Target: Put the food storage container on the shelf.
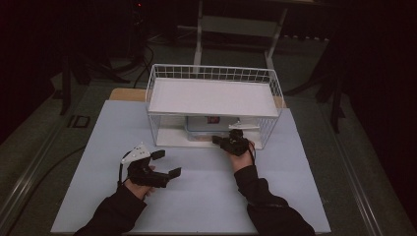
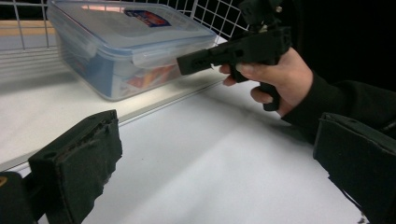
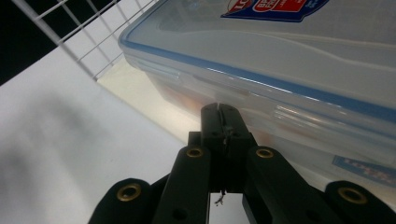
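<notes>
So my right gripper [image 1: 222, 141] has its jaws pressed together with nothing between them, tips right up against the front of the clear lidded container [image 2: 126, 46]. That container sits on the lower shelf of the white wire basket rack [image 1: 211, 73], under the rack's upper shelf, near the front opening. In the right gripper view the closed tips sit just below the blue-edged lid rim, at the side latch area; can't tell if they actually touch it. My left gripper [image 1: 164, 164] is spread wide and empty, parked on the table [image 1: 206, 196] well in front of the rack, to the left of the container.

Step in hand, I judge: working the front latch or nudging the box out. To do it well: keep the closed tips level and low under the lid flap, push slow so the box doesn't skid back into the rack, avoid snagging the wire at the front edge, bring the left one in to steady the container's side if it slides
</notes>
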`<act>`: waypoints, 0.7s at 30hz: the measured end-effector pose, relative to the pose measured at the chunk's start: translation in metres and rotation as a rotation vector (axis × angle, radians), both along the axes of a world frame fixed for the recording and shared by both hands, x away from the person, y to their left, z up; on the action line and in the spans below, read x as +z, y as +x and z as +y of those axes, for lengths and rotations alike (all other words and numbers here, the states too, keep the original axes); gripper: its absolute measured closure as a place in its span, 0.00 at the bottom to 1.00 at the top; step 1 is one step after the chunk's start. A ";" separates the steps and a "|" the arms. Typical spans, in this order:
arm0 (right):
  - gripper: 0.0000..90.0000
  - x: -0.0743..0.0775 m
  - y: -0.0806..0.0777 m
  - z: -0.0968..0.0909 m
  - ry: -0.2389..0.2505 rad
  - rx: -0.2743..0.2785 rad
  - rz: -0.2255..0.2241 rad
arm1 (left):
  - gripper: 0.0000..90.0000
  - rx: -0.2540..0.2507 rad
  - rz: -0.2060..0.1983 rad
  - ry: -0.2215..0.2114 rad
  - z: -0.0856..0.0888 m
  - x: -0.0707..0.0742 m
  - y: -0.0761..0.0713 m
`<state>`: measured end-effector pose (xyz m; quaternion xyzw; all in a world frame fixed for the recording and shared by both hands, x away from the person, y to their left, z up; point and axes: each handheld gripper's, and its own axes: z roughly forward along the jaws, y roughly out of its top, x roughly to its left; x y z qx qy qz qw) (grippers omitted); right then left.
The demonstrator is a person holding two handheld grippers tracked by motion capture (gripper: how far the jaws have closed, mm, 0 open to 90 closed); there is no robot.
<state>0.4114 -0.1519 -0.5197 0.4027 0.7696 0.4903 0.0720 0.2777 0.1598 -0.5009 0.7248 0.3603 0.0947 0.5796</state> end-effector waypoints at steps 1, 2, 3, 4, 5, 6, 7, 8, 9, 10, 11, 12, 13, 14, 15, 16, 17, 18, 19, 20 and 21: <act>1.00 0.000 0.002 0.000 0.004 -0.008 0.002 | 0.01 -0.001 -0.001 0.002 0.000 0.000 0.000; 1.00 0.000 0.003 0.000 0.005 -0.014 0.002 | 0.01 0.001 0.000 -0.002 0.000 0.000 0.000; 1.00 0.000 0.005 0.000 0.008 -0.010 0.012 | 0.01 0.001 0.002 -0.002 0.000 -0.001 0.001; 1.00 0.000 0.005 0.001 0.007 -0.012 0.008 | 0.01 -0.001 0.005 -0.001 0.001 -0.001 0.001; 1.00 -0.001 0.005 0.003 0.004 -0.013 0.008 | 0.01 0.000 0.006 0.001 0.001 -0.001 0.001; 1.00 0.000 0.005 0.004 0.000 -0.010 0.008 | 0.01 0.002 0.006 0.000 0.001 -0.002 0.001; 1.00 0.000 0.005 0.005 -0.002 -0.008 -0.001 | 0.01 0.000 0.006 0.000 0.001 -0.002 0.001; 1.00 0.000 0.005 0.006 -0.002 -0.006 0.000 | 0.01 0.000 0.002 0.004 0.001 -0.001 0.000; 1.00 0.000 0.005 0.007 -0.004 -0.001 0.000 | 0.01 0.002 -0.005 0.010 0.000 -0.001 0.000; 0.99 0.001 0.005 0.007 -0.006 0.000 0.000 | 0.01 0.000 -0.008 0.013 0.000 -0.001 -0.001; 0.98 0.001 0.004 0.007 -0.010 0.004 0.003 | 0.01 -0.003 -0.008 0.015 0.000 0.000 -0.001; 0.98 0.001 0.004 0.007 -0.010 0.004 0.003 | 0.01 -0.003 -0.008 0.015 0.000 0.000 -0.001; 0.96 0.002 0.002 0.007 -0.010 0.012 0.004 | 0.01 -0.005 -0.012 0.024 -0.001 0.000 -0.002; 0.88 0.005 -0.005 0.004 0.000 0.025 0.014 | 0.01 -0.007 -0.015 0.026 -0.001 0.001 -0.003; 0.87 0.006 -0.007 0.003 0.005 0.029 0.011 | 0.01 -0.007 -0.020 0.029 -0.001 0.001 -0.004; 0.84 0.007 -0.011 0.001 0.009 0.033 0.009 | 0.01 -0.008 -0.028 0.031 -0.002 0.002 -0.005; 0.80 0.008 -0.014 -0.002 0.021 0.037 0.007 | 0.01 -0.010 -0.033 0.035 -0.002 0.003 -0.006; 0.73 0.009 -0.018 -0.004 0.032 0.037 0.009 | 0.01 -0.011 -0.037 0.039 -0.003 0.003 -0.006; 0.68 0.010 -0.021 -0.007 0.039 0.039 0.005 | 0.01 -0.015 -0.039 0.040 -0.004 0.003 -0.006; 0.61 0.011 -0.025 -0.009 0.045 0.043 0.001 | 0.01 -0.016 -0.041 0.039 -0.004 0.004 -0.007; 0.53 0.012 -0.028 -0.012 0.040 0.042 -0.004 | 0.01 -0.017 -0.042 0.038 -0.005 0.004 -0.007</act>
